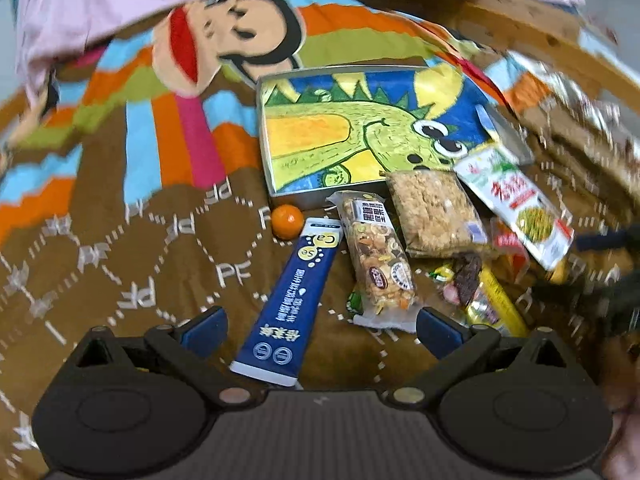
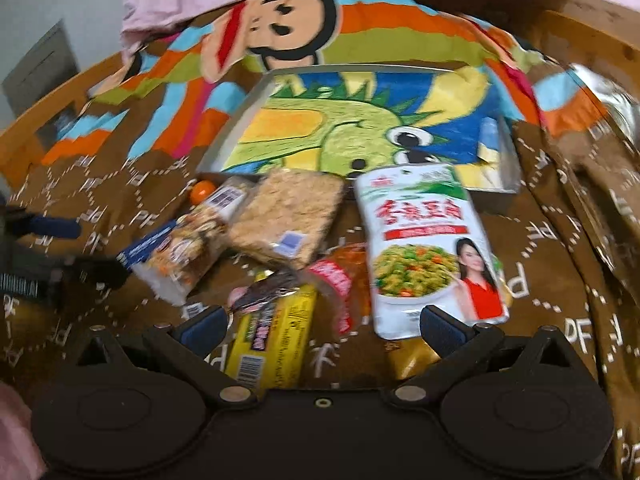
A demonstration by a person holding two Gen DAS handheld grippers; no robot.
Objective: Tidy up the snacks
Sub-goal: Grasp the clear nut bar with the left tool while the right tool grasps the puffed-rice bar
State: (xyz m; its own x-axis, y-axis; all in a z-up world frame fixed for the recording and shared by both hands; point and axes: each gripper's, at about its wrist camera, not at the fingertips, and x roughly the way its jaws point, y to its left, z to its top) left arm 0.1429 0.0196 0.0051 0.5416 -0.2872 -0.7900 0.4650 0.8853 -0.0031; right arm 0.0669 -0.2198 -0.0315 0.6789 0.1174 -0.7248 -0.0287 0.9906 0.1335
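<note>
1. Left gripper [image 1: 320,330]: the jaws are being held wide with nothing between the pads; it is being hovered over the near left of the snack pile.
2. Blue tube [image 1: 294,300]: it is lying on the patterned cloth [image 1: 120,264], its near end inside the open span of the left jaws. Its long axis is running from near to far, tilted a little to the right, roughly along the fingers. The left gripper is judged the nearer one, and the jaws are standing across the tube's width.
3. Orange ball [image 1: 287,221]: it is being shown just beside the tube's far end, at the tray's near edge.
4. Nut bar [image 1: 376,256] and crumbly block [image 1: 436,214]: they are lying side by side, right of the tube, long axes pointing toward the tray.
5. Dinosaur tray [image 1: 269,152]: it is sitting far of the pile and is holding no snack fully inside.
6. White pouch [image 2: 424,248]: its far end is leaning over the tray's near rim.
7. Yellow pack [image 2: 276,336]: it is lying near, just inside the right gripper's left finger.
8. Right gripper [image 2: 324,330]: the jaws are being held wide, gripping nothing.
</note>
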